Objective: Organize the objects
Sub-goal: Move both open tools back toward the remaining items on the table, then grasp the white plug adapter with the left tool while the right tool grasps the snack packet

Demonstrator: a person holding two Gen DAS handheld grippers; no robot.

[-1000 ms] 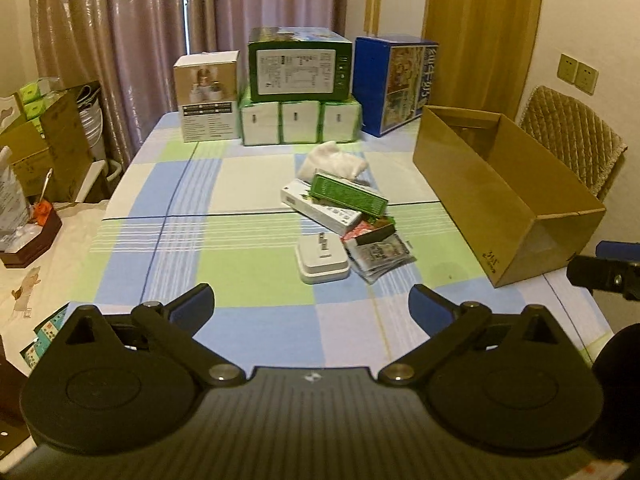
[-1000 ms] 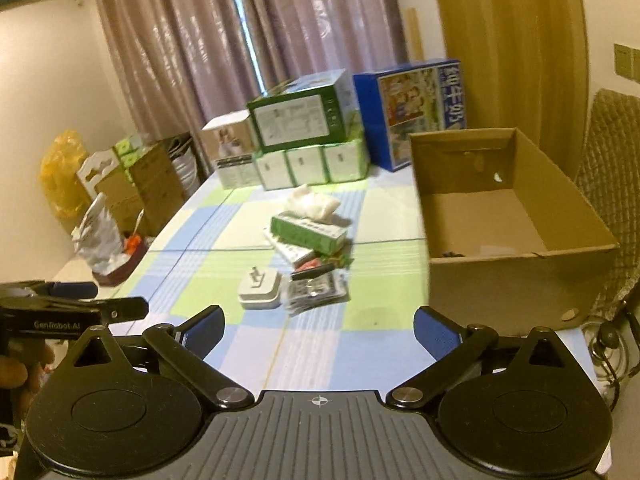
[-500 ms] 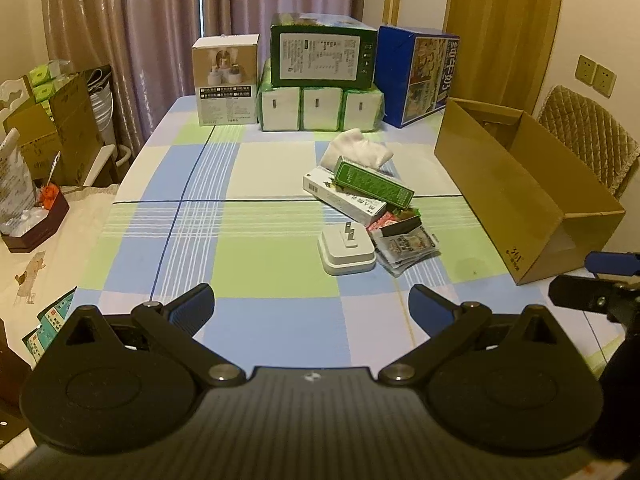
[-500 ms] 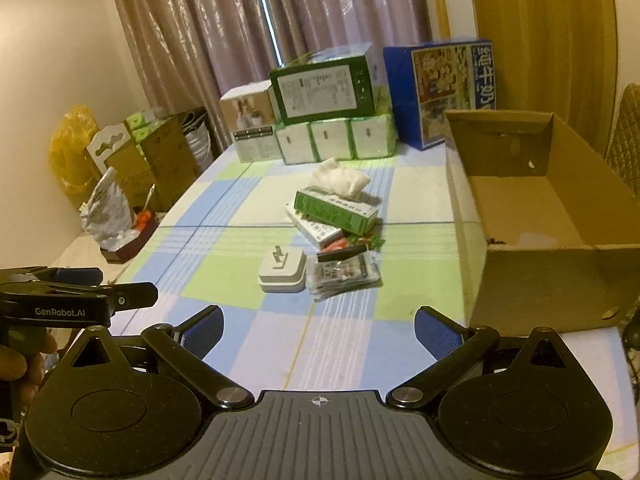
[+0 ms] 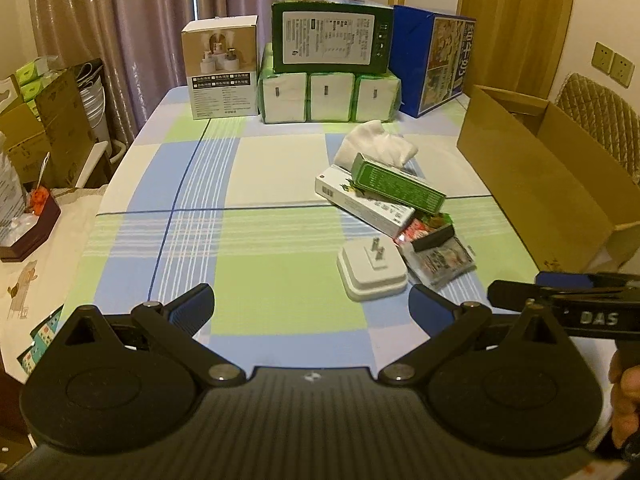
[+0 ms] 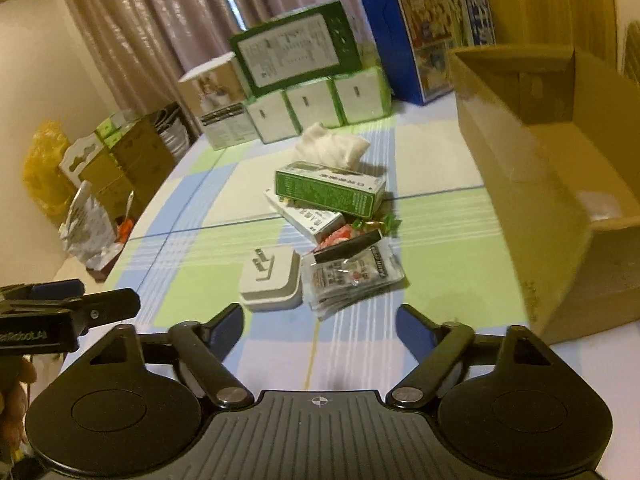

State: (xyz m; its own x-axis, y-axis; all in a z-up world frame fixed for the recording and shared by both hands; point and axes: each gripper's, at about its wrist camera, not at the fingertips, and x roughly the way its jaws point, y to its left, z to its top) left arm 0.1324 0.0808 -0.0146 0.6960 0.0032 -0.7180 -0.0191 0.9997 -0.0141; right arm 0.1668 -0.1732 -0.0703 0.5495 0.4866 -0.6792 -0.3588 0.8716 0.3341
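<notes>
A small heap lies mid-table: a green carton (image 5: 398, 187) (image 6: 330, 189) on a white carton (image 5: 366, 201) (image 6: 310, 216), a white cloth (image 5: 378, 148) (image 6: 328, 148) behind, a white plug adapter (image 5: 371, 270) (image 6: 270, 278) in front, and snack packets (image 5: 438, 256) (image 6: 352, 276) beside it. An open brown cardboard box (image 5: 540, 184) (image 6: 532, 184) stands to the right. My left gripper (image 5: 310, 306) is open above the near table, short of the adapter. My right gripper (image 6: 320, 322) is open too, just short of the adapter and packets. Neither holds anything.
Stacked product boxes (image 5: 330, 38) and tissue packs (image 5: 328, 96) line the far table edge, with a blue box (image 5: 434, 62) beside them. Cartons and bags (image 5: 48, 120) stand off the left side. A quilted chair (image 5: 600, 112) is behind the brown box.
Both grippers have moved forward toward the heap, which looks larger now. The right wrist view has tilted and closed in on the adapter and packets. Jaws stayed open.
</notes>
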